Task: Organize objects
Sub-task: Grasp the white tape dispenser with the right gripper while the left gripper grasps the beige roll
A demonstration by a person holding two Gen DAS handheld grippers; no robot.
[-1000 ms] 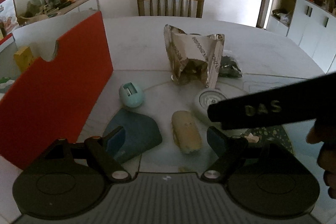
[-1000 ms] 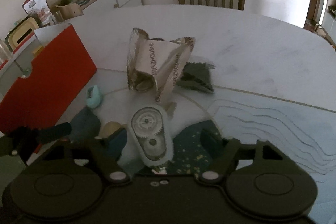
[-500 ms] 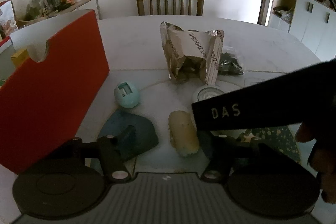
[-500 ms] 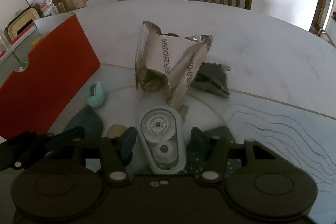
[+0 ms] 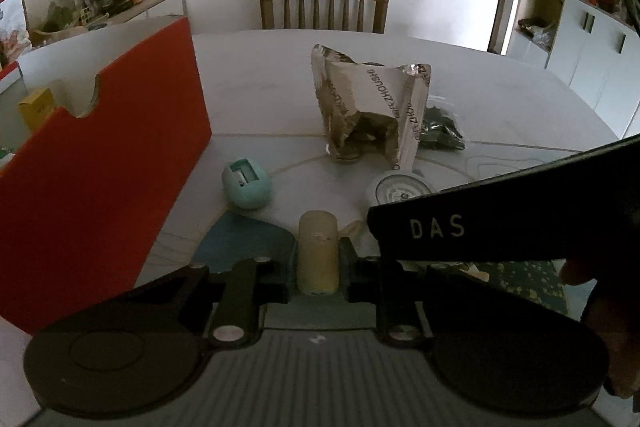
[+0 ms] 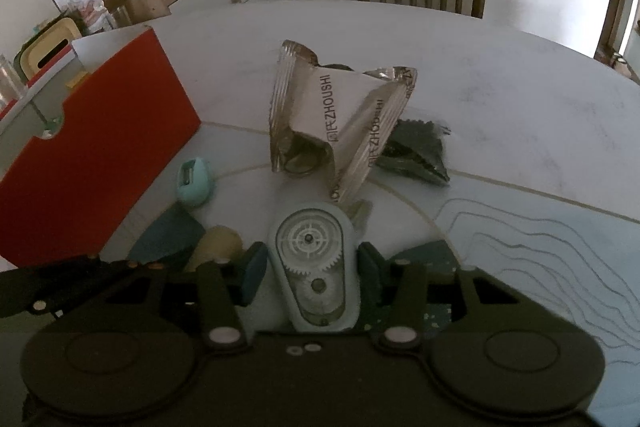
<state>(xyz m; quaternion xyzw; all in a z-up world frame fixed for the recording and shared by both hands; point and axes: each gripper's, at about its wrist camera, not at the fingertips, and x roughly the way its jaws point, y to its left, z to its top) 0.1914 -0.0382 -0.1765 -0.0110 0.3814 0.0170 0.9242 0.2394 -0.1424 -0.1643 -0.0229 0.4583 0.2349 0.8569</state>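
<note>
Between the fingers of my left tool point(image 5: 318, 263) lies the beige cylinder point(image 5: 317, 251), its long axis running straight ahead, parallel to the fingers and toward the far edge of the bench point(image 5: 256, 75); the jaws are closing and their pads meet its two long sides. Just beside it, my right tool point(image 6: 310, 273) straddles the correction-tape dispenser point(image 6: 314, 267), likewise lengthwise, jaws narrowing, pads at its flanks though contact is uncertain. Each object thus sits nearest its own hand. Toward the bench's left edge stands the red box point(image 5: 100, 163).
</note>
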